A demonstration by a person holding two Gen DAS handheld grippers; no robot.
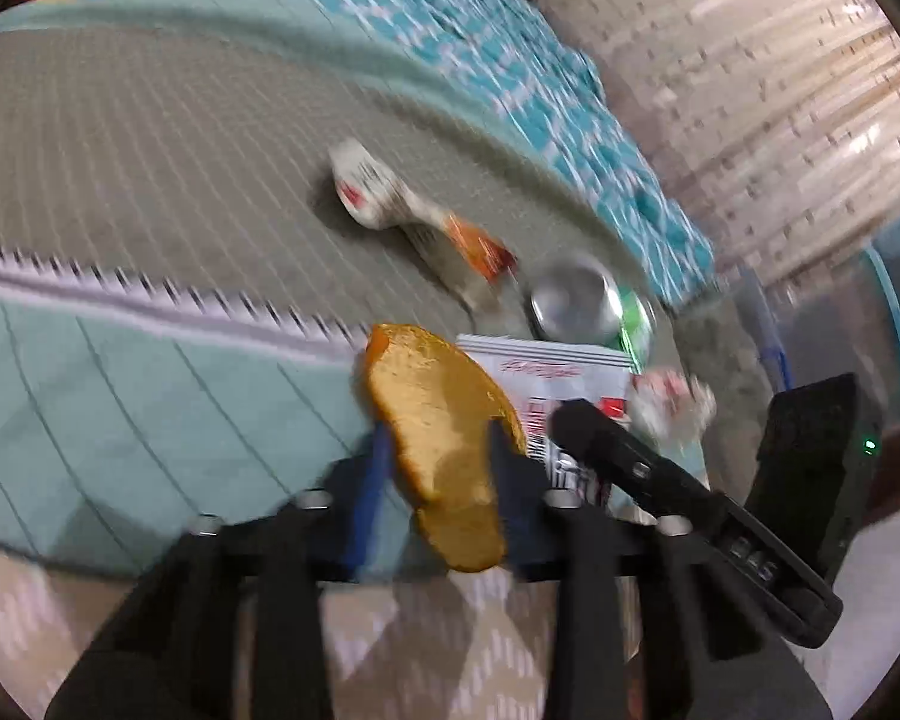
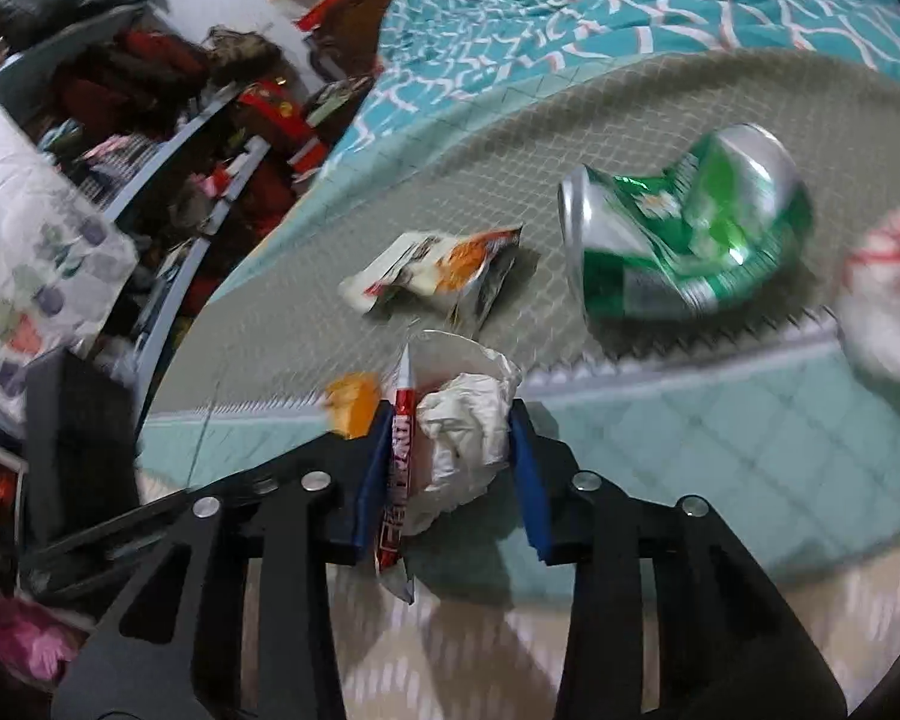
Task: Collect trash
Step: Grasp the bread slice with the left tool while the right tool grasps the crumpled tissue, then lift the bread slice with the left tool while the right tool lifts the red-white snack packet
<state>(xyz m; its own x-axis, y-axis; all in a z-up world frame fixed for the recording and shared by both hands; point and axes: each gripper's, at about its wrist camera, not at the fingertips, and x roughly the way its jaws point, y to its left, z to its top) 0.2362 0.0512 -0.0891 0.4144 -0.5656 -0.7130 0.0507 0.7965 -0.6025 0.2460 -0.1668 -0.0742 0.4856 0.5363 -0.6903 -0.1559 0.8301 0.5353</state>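
Observation:
My left gripper [image 1: 438,450] is shut on an orange peel [image 1: 438,420] and holds it above the bed's edge. My right gripper [image 2: 450,438] is shut on a crumpled white and red wrapper [image 2: 450,438]; that wrapper also shows in the left wrist view [image 1: 558,384] beside the peel. A crushed green can [image 2: 684,228] lies on the grey quilted mat [image 2: 390,192]; it also shows in the left wrist view [image 1: 588,306]. A white and orange snack wrapper [image 2: 438,270] lies left of the can; it also shows in the left wrist view [image 1: 420,216]. The peel shows small in the right wrist view [image 2: 351,405].
A teal patterned blanket [image 2: 630,18] covers the bed behind the mat. Cluttered shelves [image 2: 168,138] stand at the left. A crumpled white and red piece [image 2: 894,288] lies at the mat's right edge. A round bin with a blue rim [image 1: 846,324] stands right on the wooden floor [image 1: 750,90].

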